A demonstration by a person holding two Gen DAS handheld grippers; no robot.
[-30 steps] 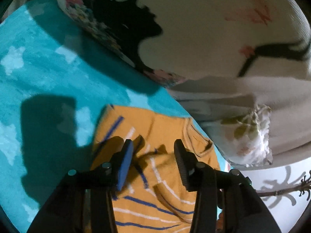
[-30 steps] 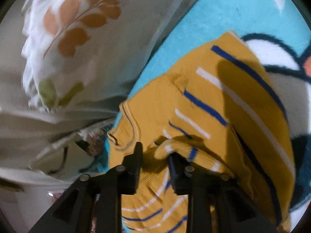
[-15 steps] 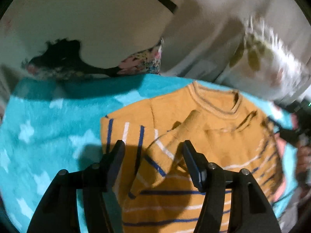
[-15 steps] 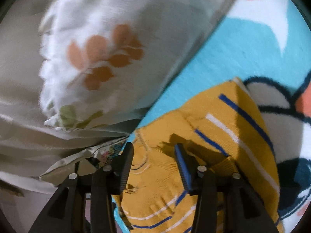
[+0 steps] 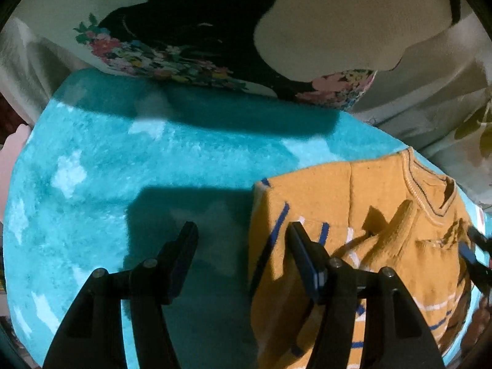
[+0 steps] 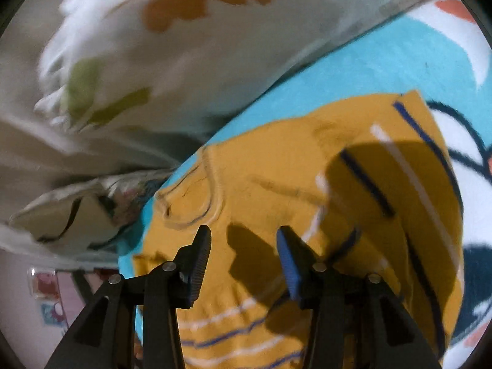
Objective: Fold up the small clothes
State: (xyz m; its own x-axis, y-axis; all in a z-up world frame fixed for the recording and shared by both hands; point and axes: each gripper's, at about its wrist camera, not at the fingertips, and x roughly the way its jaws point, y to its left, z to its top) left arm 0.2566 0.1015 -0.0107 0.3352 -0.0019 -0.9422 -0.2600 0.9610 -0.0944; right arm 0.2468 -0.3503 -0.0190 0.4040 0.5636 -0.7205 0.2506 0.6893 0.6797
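A mustard-yellow knit sweater with blue and white stripes lies flat on a teal blanket. One sleeve is folded in across the chest below the collar. My left gripper is open and points down at bare blanket just left of the sweater. Its right finger overlaps the sweater's left edge in the view. In the right wrist view, my right gripper hangs open over the sweater just below the collar, with nothing held between its fingers.
A cream pillow with a black and floral print lies along the blanket's far edge. A white pillow with orange and green leaves lies beyond the collar on rumpled cream bedding. The blanket carries a white and dark cartoon print on the right.
Both grippers have widened and let go of the sleeve fabric they pinched. The left gripper has swung left, off the sweater and over the blanket. The right gripper has drawn back over the chest.
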